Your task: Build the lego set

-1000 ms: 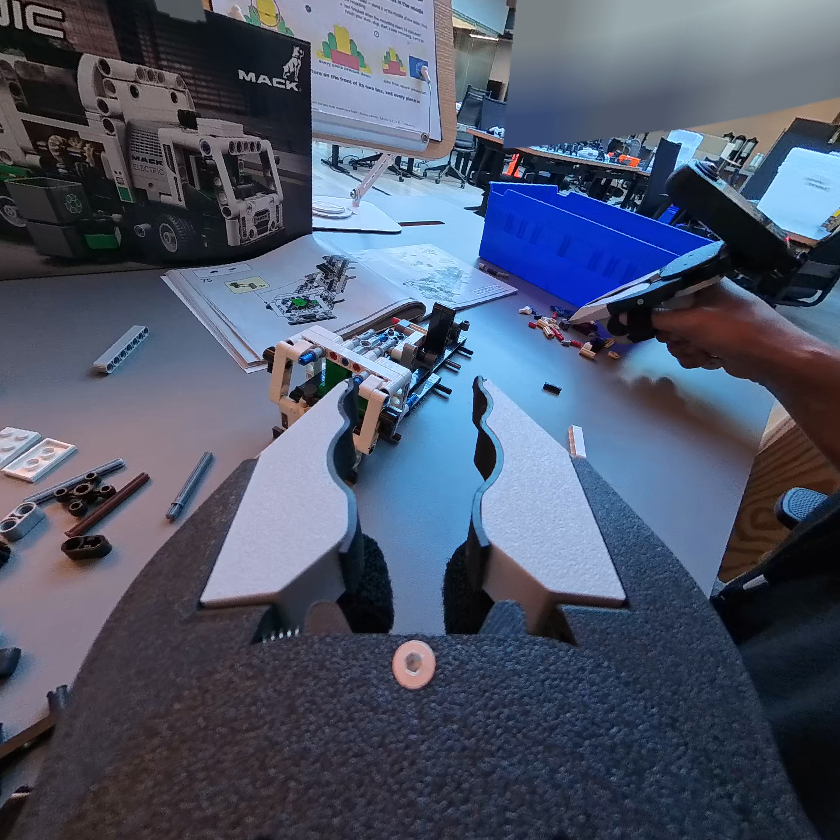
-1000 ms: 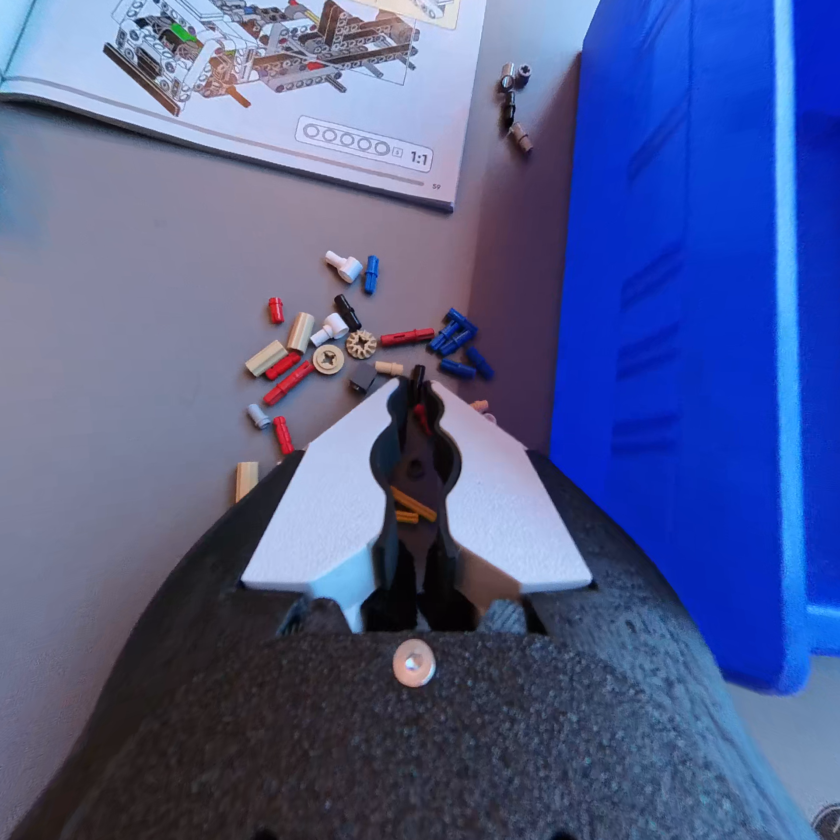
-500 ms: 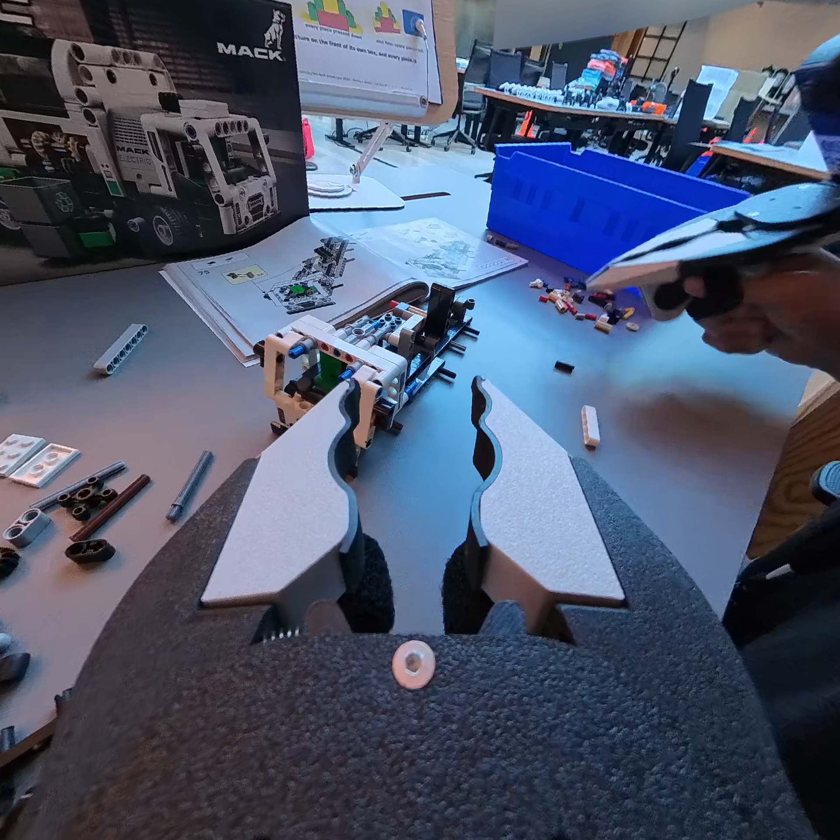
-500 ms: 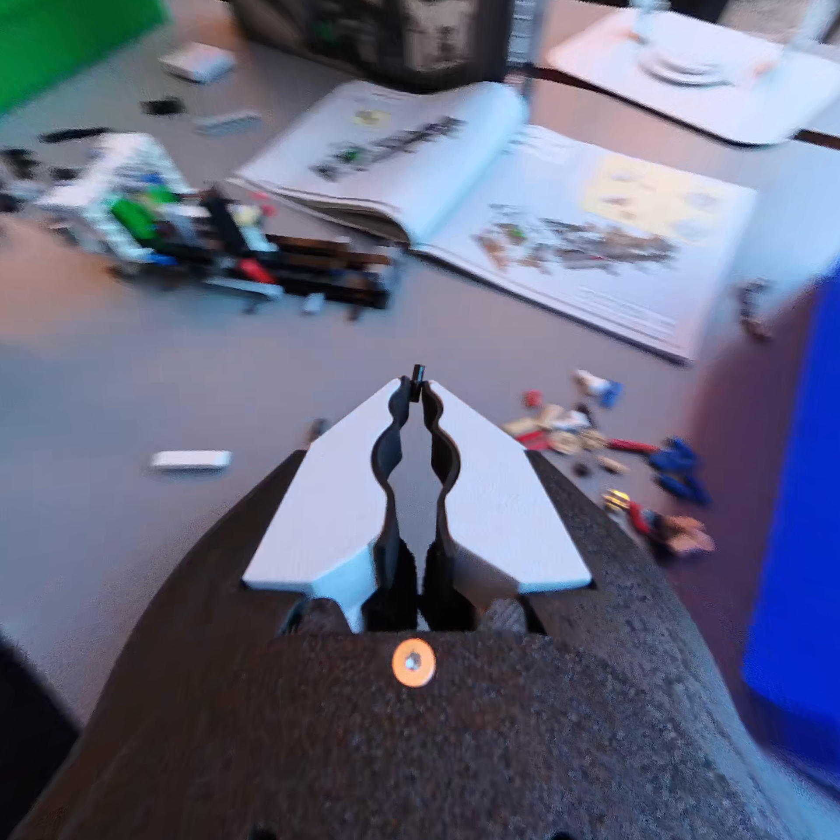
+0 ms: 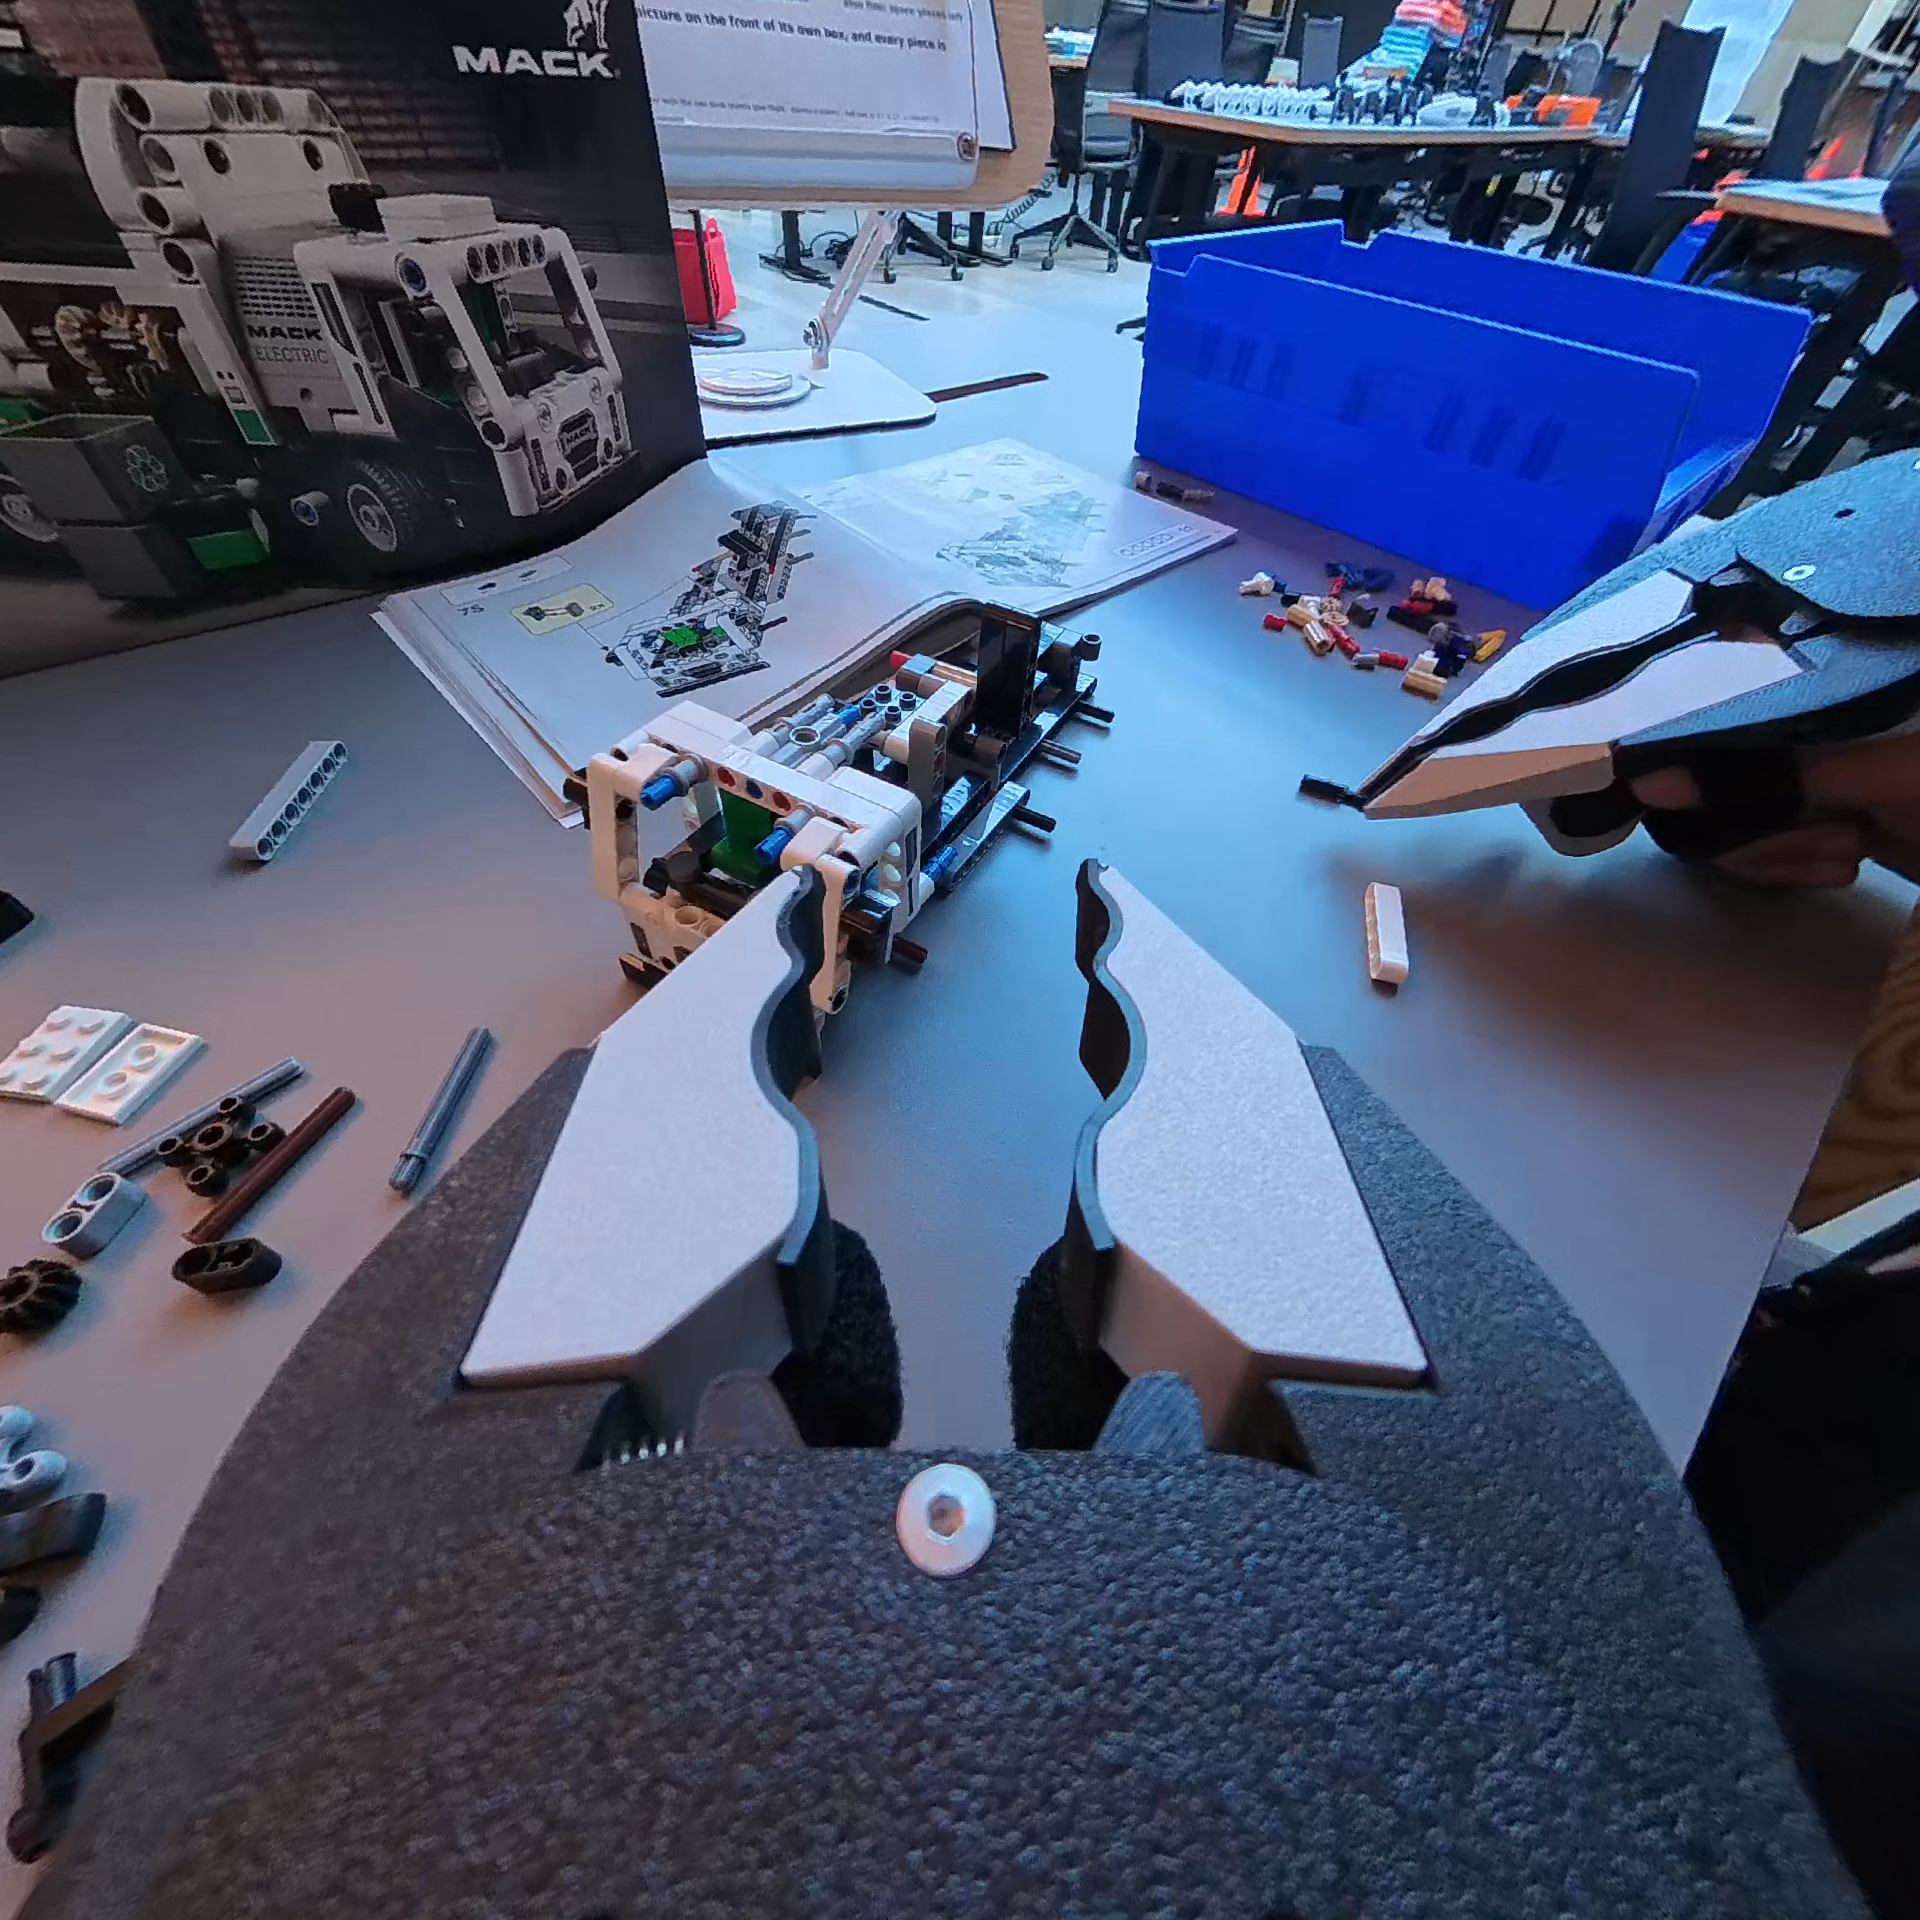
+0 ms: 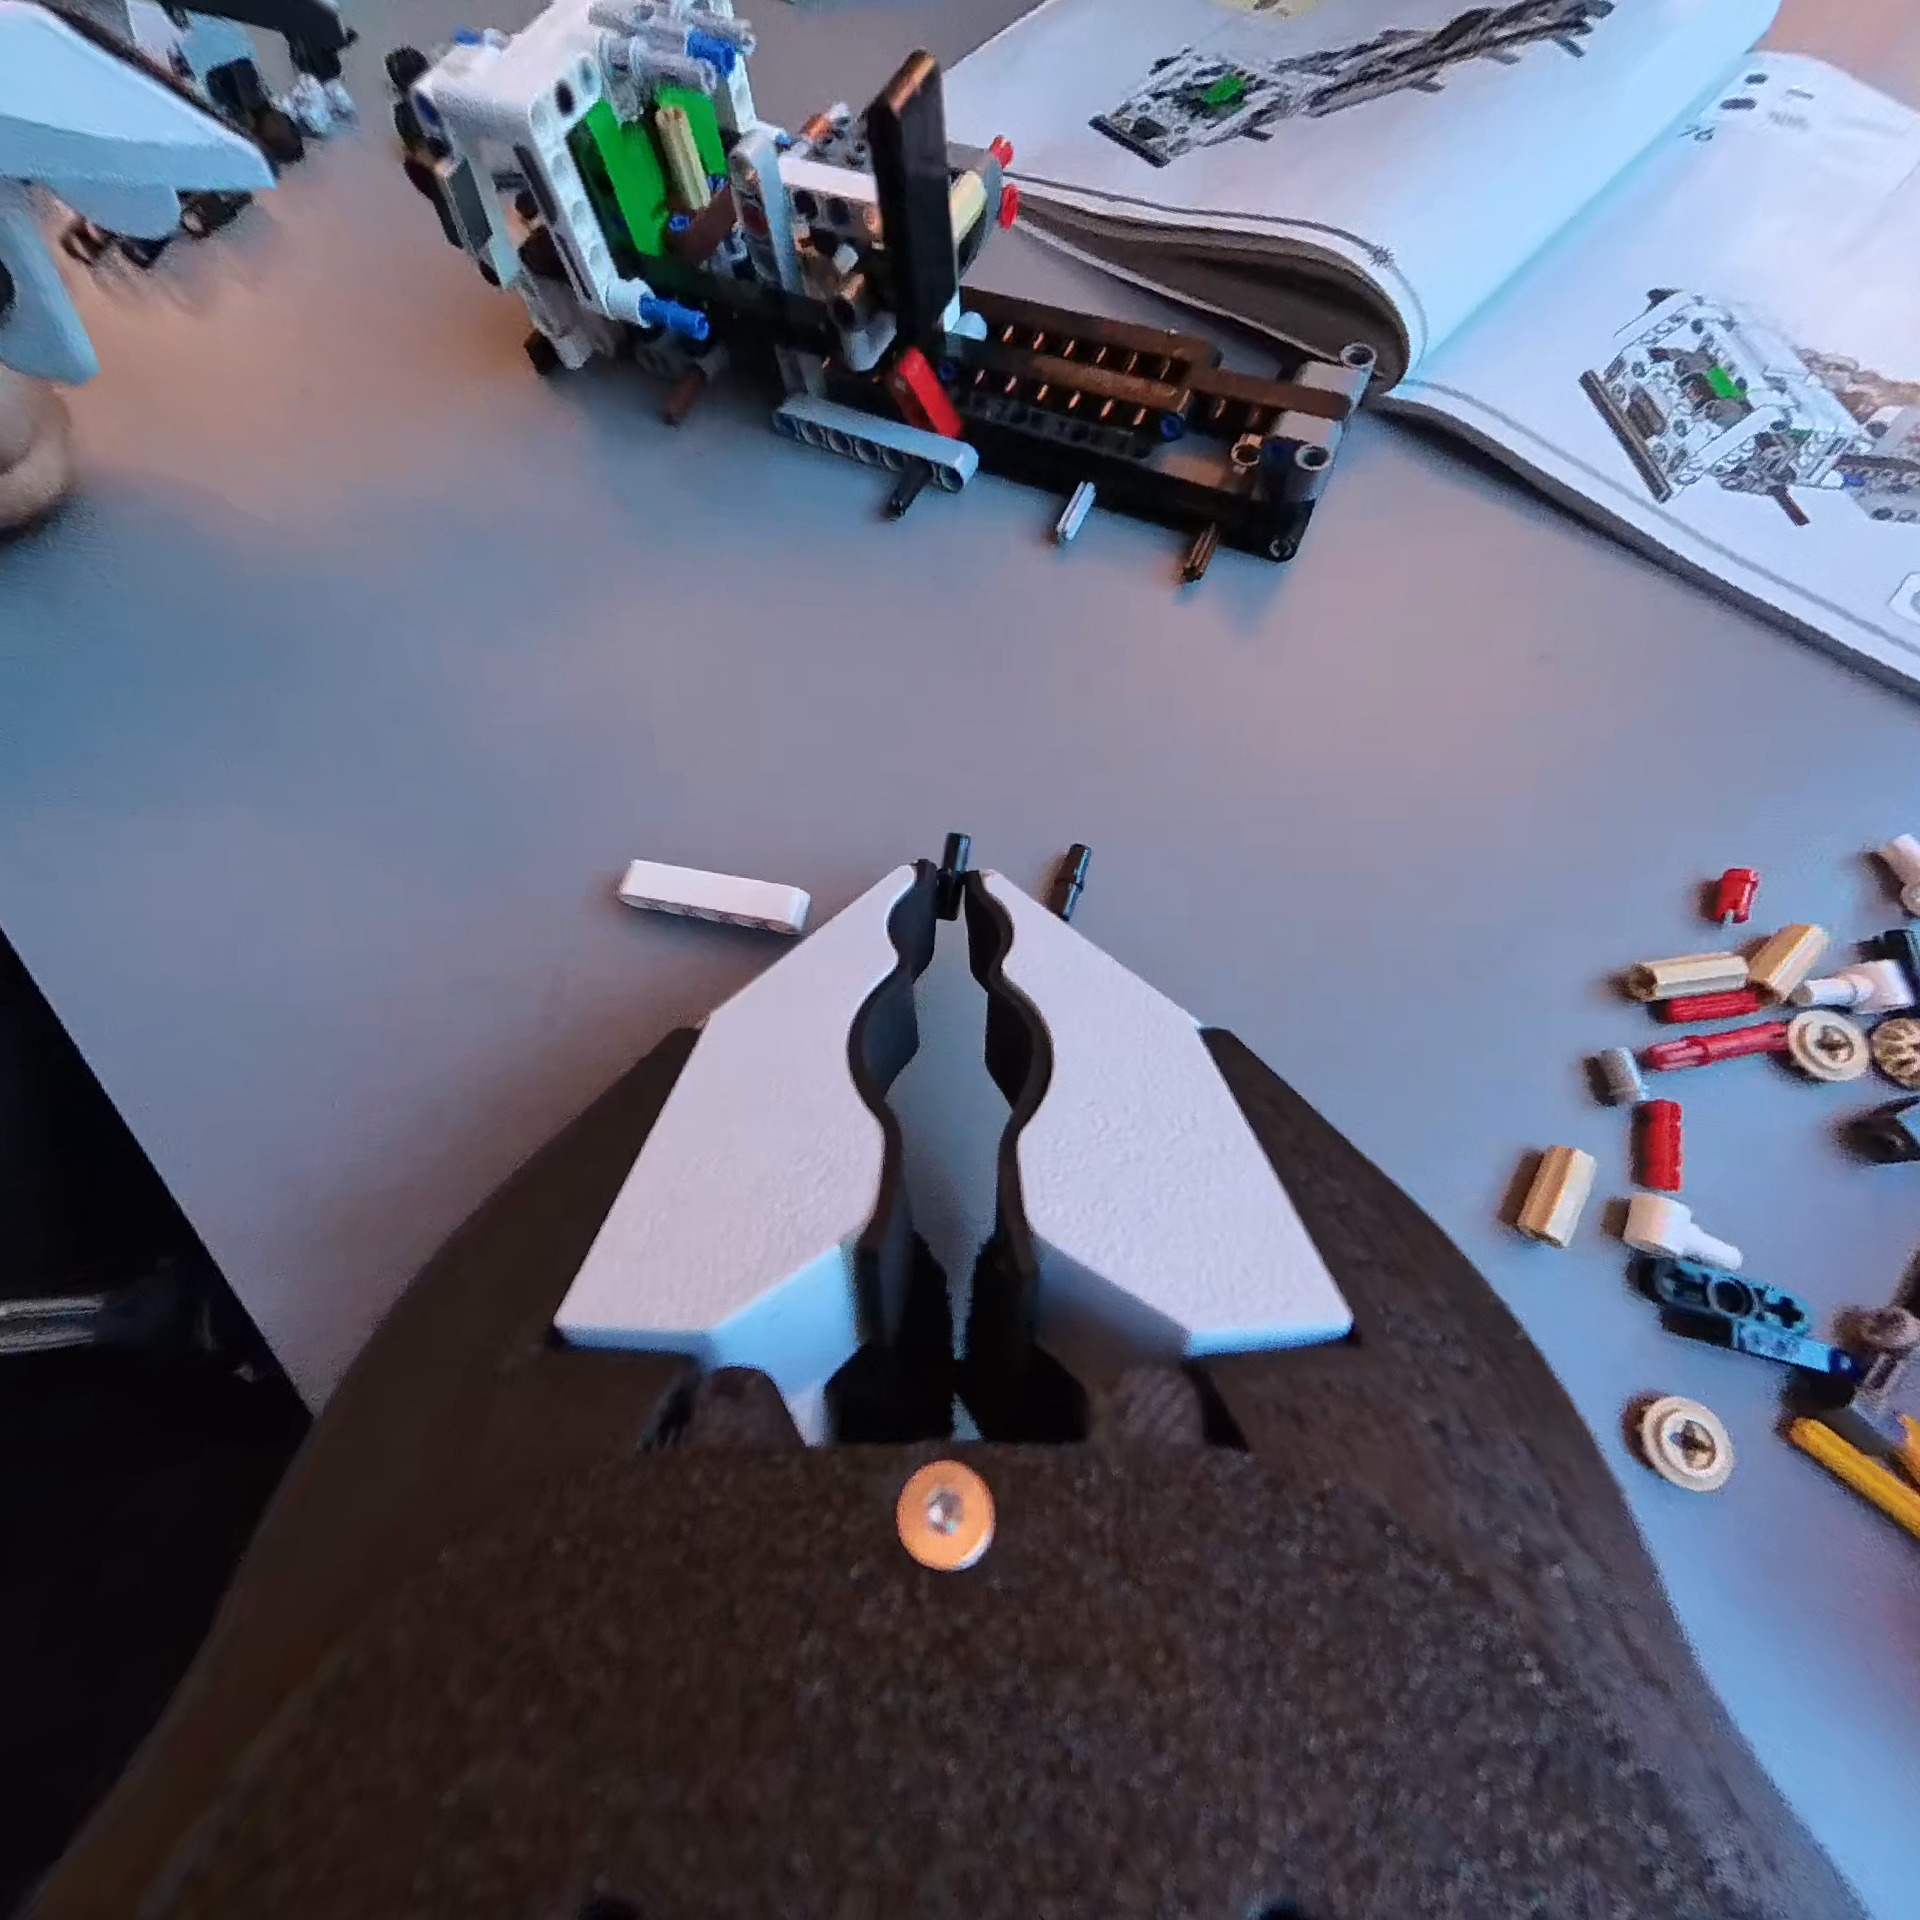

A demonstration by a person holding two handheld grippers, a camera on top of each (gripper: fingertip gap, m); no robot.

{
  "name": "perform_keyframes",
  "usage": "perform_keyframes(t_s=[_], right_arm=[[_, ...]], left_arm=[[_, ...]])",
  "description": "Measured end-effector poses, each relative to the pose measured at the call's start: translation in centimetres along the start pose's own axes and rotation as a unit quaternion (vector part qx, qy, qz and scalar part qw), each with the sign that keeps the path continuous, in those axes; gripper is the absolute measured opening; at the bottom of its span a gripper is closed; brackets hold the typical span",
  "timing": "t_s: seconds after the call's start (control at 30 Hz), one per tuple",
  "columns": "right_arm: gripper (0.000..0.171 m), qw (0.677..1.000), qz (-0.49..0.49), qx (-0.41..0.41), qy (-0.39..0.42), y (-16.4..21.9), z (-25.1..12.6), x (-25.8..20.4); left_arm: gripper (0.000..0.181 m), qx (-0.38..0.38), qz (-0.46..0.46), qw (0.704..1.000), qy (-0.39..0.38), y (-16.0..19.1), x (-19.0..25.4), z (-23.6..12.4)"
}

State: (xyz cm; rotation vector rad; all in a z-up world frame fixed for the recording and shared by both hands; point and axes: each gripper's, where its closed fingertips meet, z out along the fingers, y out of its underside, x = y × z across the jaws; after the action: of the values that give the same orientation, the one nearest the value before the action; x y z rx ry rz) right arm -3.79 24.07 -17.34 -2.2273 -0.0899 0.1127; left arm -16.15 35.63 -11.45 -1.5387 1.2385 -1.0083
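Note:
The partly built white, black and green truck chassis (image 5: 831, 810) stands on the grey table in front of the open instruction book (image 5: 831, 540); it also shows in the right wrist view (image 6: 831, 260). My left gripper (image 5: 945, 883) is open and empty, its left fingertip overlapping the model's near corner; I cannot tell if it touches. My right gripper (image 6: 948, 883) is shut on a small black pin (image 6: 953, 862) held at its tips above the table, to the right of the model. In the left wrist view it (image 5: 1361, 802) hovers with the pin (image 5: 1322, 790).
A blue bin (image 5: 1455, 416) stands at the back right with a pile of small pieces (image 5: 1351, 623) before it. The set's box (image 5: 312, 312) stands at the back left. Loose axles and plates (image 5: 208, 1143) lie left. A white beam (image 6: 712, 896) and another black pin (image 6: 1070, 878) lie below my right gripper. The gap from one gripper's tips to the other's is roughly 20 cm.
My right gripper has lifted from the pile of small pieces with the black pin and swung left toward the model. My left gripper has stayed open near the model.

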Motion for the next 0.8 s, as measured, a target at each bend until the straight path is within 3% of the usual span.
perform_keyframes(t_s=[0.37, 0.8], right_arm=[[0.004, 0.999, -0.031, -0.041, 0.017, 1.0, 0.7, -0.1], [0.015, 1.0, -0.024, 0.007, 0.008, -0.1, -0.1, -0.2]], left_arm=[[0.048, -0.004, 0.013, 1.0, -0.006, 0.1, 0.1, 0.1], [0.048, 0.013, 0.027, 0.998, -0.053, -1.1, -1.5, -2.1]])
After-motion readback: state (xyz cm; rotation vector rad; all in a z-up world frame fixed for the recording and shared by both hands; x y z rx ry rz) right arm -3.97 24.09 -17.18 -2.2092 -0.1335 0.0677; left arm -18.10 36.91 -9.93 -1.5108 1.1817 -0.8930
